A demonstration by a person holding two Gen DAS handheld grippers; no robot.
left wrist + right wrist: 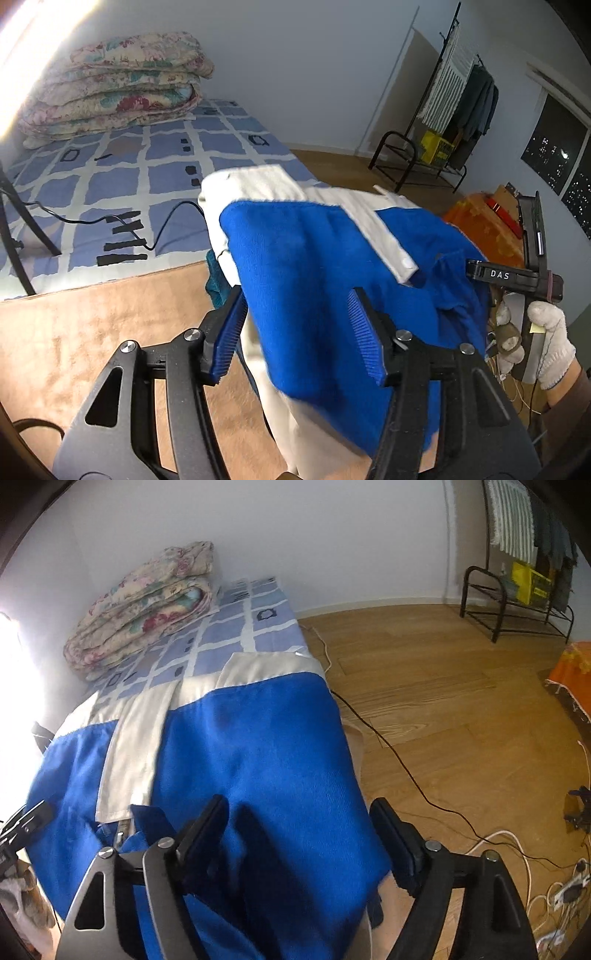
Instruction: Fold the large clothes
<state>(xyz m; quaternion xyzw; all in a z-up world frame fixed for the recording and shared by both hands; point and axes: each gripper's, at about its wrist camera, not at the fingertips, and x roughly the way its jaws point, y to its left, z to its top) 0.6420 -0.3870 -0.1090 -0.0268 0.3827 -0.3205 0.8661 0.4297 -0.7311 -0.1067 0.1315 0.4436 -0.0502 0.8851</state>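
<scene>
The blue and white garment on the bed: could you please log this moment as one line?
garment: blue and white, spread on bed | left tongs: open, straddling cloth | right tongs: open over cloth | fold: unfinished

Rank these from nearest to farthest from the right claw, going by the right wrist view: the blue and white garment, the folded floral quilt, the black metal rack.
1. Blue and white garment: directly under the right claw, between its fingers.
2. Folded floral quilt: on the bed, upper left.
3. Black metal rack: across the floor, upper right.
</scene>
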